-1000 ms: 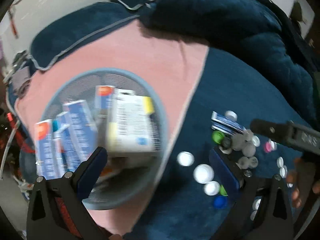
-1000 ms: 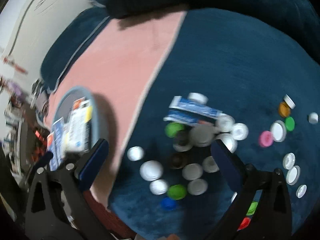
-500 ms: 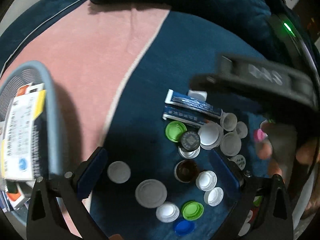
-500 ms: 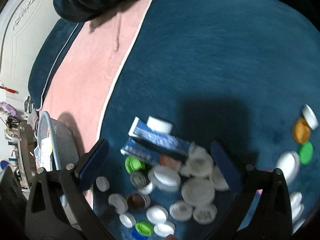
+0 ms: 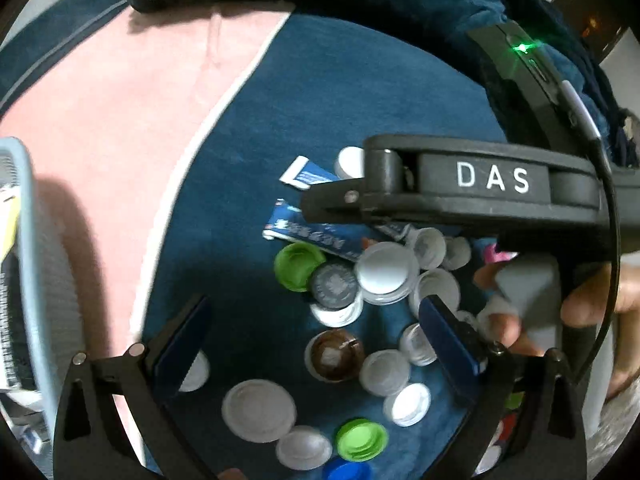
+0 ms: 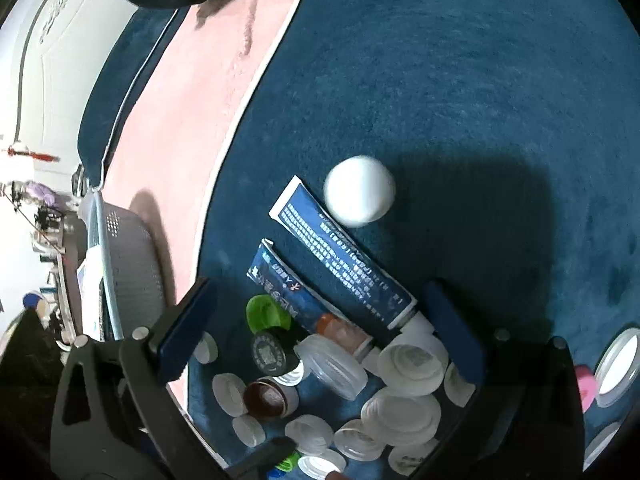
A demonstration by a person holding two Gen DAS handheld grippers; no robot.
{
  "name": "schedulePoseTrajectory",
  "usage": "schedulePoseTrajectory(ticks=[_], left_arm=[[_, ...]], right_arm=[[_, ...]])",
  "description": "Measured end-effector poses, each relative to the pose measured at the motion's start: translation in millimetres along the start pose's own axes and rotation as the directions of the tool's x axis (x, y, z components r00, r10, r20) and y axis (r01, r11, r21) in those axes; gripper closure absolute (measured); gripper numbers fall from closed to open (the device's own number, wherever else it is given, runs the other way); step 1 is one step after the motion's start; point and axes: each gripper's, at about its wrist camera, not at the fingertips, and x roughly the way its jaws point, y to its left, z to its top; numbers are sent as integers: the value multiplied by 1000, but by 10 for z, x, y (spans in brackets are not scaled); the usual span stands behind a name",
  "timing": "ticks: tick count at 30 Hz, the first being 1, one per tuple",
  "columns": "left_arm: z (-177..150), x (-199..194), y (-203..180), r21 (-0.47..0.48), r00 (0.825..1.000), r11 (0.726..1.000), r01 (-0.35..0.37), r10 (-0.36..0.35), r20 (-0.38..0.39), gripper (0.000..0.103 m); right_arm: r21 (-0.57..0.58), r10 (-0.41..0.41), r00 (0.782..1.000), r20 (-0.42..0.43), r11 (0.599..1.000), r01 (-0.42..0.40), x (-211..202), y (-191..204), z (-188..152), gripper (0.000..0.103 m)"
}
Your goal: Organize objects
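Note:
Two dark blue tubes lie side by side on the blue blanket: the longer tube (image 6: 344, 256) and the shorter tube (image 6: 286, 290), also in the left wrist view (image 5: 316, 236). Below them is a heap of bottle caps (image 6: 392, 396), mostly white, with a green cap (image 5: 298, 266) and a brown cap (image 5: 334, 356). My right gripper (image 6: 320, 320) is open, low over the tubes and caps; its black body (image 5: 480, 196) crosses the left wrist view. My left gripper (image 5: 316, 340) is open and empty above the caps.
A grey mesh basket (image 6: 128, 264) holding medicine boxes stands on the pink blanket (image 5: 120, 120) to the left; its rim (image 5: 28, 240) shows in the left wrist view. A white cap (image 6: 358, 190) lies beyond the tubes. More caps (image 6: 612, 364) lie at the right.
My left gripper has swung right from over the basket to over the caps. My right gripper has come down and closer over the tubes. Both stayed open.

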Motion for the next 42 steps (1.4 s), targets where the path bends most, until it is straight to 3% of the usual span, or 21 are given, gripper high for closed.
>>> schedulePoseTrajectory(ticks=[1, 3, 5, 8, 10, 17, 25, 31, 34, 36, 39, 42], left_arm=[[-11, -10, 15, -6, 1000, 1000, -1, 1, 1, 1], [-22, 6, 48, -29, 1000, 1000, -5, 5, -6, 1], [-12, 40, 85, -50, 1000, 999, -15, 14, -16, 1], [33, 106, 113, -98, 999, 995, -32, 29, -32, 1], [59, 134, 108, -120, 999, 992, -34, 29, -38, 1], [355, 465, 72, -185, 997, 983, 11, -25, -74, 1], [626, 655, -153, -135, 996, 989, 62, -71, -58, 7], [500, 563, 68, -218, 995, 974, 65, -79, -56, 6], [395, 477, 126, -234, 995, 971, 60, -77, -66, 6], [349, 416, 122, -227, 997, 974, 31, -47, -65, 7], [403, 497, 37, -193, 993, 977, -88, 71, -92, 19], [440, 544, -14, -191, 991, 975, -116, 100, -88, 21]], right_arm=[[-14, -24, 1000, 8, 1000, 24, -11, 5, 6, 6], [-52, -107, 994, 26, 993, 108, -28, 41, 2, 30], [-99, -184, 982, 35, 978, 186, -17, 76, -25, 46], [-198, -319, 946, 65, 925, 325, 11, 193, -112, 74], [-204, -335, 939, 79, 917, 344, -32, 184, -179, 83], [-71, -244, 968, 49, 966, 247, -364, -207, -561, 84], [0, -186, 980, 66, 982, 187, -469, -367, -715, 84], [18, -187, 980, 75, 982, 186, -537, -418, -873, 82], [20, -187, 979, 80, 982, 186, -484, -409, -741, 82], [26, -179, 980, 84, 984, 178, -458, -409, -718, 82], [45, -168, 982, 86, 985, 165, -456, -429, -709, 82], [41, -180, 980, 89, 983, 177, -444, -399, -693, 82]])
